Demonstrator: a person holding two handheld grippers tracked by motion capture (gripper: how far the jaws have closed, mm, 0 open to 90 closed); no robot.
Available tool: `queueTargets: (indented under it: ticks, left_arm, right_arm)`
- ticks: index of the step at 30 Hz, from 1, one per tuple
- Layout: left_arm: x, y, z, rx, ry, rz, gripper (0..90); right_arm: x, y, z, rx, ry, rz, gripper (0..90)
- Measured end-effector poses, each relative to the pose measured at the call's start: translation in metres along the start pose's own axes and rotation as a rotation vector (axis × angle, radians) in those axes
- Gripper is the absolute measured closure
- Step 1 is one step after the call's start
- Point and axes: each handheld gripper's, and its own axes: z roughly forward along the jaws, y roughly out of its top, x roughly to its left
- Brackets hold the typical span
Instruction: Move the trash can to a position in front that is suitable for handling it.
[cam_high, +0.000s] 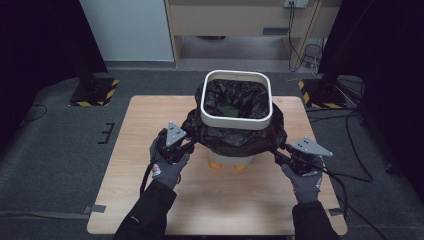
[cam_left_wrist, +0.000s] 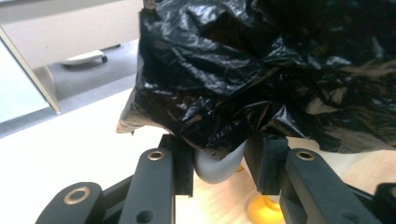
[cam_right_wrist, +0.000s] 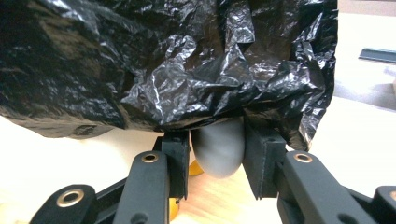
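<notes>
- Bin (cam_high: 236, 122) on tabletop (cam_high: 150, 150), black liner (cam_high: 235, 135) draped over rim.
- Left hand-held gripper (cam_high: 191, 145) clamped on liner hem.
- Right hand-held gripper (cam_high: 278, 150) clamped likewise.

Light wooden table (cam_high: 150, 165) at frame centre on grey carpet, white bin (cam_high: 235, 161) with black bag (cam_high: 235, 132) standing at its upper middle

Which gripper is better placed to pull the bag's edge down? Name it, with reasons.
Left, narrowly: a fold of the black bag hangs between the left gripper's jaws; at the right gripper its edge sits just above them.
</notes>
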Motion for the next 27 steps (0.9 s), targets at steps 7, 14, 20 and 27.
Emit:
queueTargets:
  ticks: [7, 14, 20, 27]
  left_arm:
    - [0.003, -0.009, -0.023, 0.005, 0.007, -0.013, 65.5]
    - [0.006, -0.021, -0.042, -0.009, 0.012, -0.045, 65.2]
    - [0.009, -0.025, -0.053, -0.007, 0.010, -0.049, 65.1]
    - [0.013, -0.026, -0.059, 0.000, 0.004, -0.072, 64.6]
  right_arm:
    - [0.019, 0.000, -0.005, 0.002, 0.043, 0.003, 65.3]
    - [0.038, 0.001, -0.012, 0.004, 0.068, -0.028, 65.5]
    - [0.047, -0.001, -0.015, -0.013, 0.101, -0.010, 65.7]
    - [0.055, -0.005, -0.019, -0.012, 0.123, -0.011, 65.8]
